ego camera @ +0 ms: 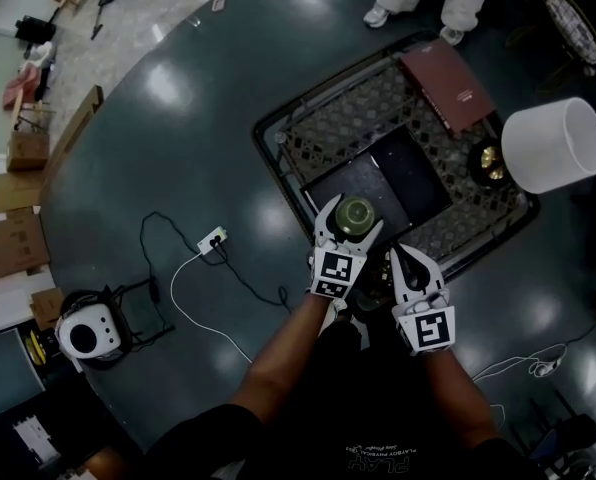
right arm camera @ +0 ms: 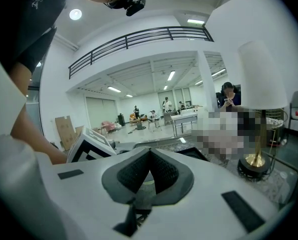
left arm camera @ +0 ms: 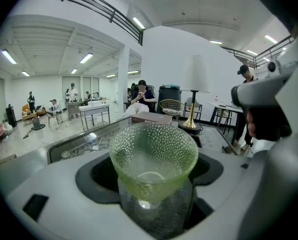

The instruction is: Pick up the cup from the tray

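Observation:
A green dimpled glass cup [left arm camera: 153, 159] sits upright between the jaws of my left gripper [ego camera: 351, 230], which is shut on it; in the head view the cup [ego camera: 356, 214] hangs over the near part of the dark patterned tray [ego camera: 348, 128]. My right gripper [ego camera: 410, 264] is just right of the left one, at the tray's near edge. Its dark pads [right arm camera: 161, 171] meet, shut, with nothing between them.
On the tray lie a maroon book [ego camera: 448, 82], a black mat [ego camera: 378, 183] and a brass lamp base [ego camera: 490, 162] with a white shade [ego camera: 555, 143]. A white power strip [ego camera: 212, 239] with cables lies on the dark round table. A person's feet [ego camera: 378, 14] stand beyond the tray.

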`<state>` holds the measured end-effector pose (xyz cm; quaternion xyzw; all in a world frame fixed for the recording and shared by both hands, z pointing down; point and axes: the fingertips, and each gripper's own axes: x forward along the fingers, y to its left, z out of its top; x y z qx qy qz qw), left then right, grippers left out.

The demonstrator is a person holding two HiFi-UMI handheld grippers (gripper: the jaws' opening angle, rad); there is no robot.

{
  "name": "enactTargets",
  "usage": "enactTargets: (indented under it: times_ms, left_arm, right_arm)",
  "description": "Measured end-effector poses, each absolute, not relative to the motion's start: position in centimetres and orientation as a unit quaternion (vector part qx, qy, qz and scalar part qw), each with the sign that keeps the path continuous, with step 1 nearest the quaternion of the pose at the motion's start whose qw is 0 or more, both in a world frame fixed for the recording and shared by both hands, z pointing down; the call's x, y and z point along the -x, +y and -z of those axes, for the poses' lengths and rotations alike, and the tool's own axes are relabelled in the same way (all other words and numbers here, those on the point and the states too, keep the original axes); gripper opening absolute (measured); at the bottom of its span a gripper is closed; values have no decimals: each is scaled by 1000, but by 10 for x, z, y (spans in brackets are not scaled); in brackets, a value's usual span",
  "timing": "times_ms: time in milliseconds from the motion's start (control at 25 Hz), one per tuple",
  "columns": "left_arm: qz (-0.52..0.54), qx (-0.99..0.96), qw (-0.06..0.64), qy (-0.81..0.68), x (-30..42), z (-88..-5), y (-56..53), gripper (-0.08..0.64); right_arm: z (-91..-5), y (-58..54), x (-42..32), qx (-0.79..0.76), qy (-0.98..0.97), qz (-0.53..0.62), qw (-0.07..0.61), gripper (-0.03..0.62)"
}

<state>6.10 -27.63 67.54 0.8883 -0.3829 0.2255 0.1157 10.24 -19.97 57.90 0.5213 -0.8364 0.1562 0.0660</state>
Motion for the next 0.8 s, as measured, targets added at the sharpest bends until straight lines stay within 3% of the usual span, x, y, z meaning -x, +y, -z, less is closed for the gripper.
enactTargets:
  times_ms: [800]
  left_arm:
    - [-175,-895,84,-401,-14,-560,-237,390]
  right_arm:
    - [-525,-203,-71,-513,-851,-102,47,-2]
